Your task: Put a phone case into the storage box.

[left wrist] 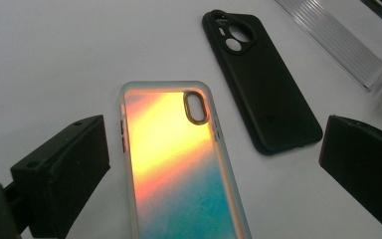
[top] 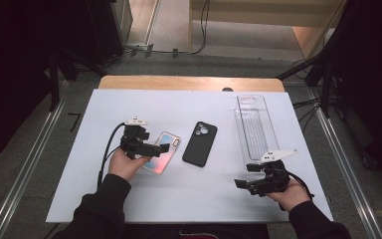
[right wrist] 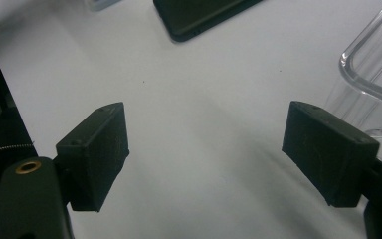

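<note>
Left gripper wide open, jaws standing either side of the iridescent orange-to-teal phone case with clear rim, no pad touching it. Case lying flat on the white surface, camera cutout away from the gripper. In the high view the left gripper sitting right at the near-left edge of that case, hand below it. Nothing gripped, nothing lifted.

Right gripper also open fairly wide, empty, only bare surface between the jaws. In the high view the right gripper parked low at the near right, just short of the near end of the clear ribbed plastic tray, well apart from both cases.

Matte black phone case with round camera cutout lying flat just beside the iridescent one, close but apart, between it and the tray. Corner of it visible in the right gripper view, along with the tray's rim.

Tray empty as far as visible.

Progress, judged: early. Likely goal sorting the cases into the tray; neither case in yet. Left: close on the iridescent case, lift, carry across, set down in the tray, then same for the black one. Cannot tell whether the iridescent case is about to be picked or just set down.
</note>
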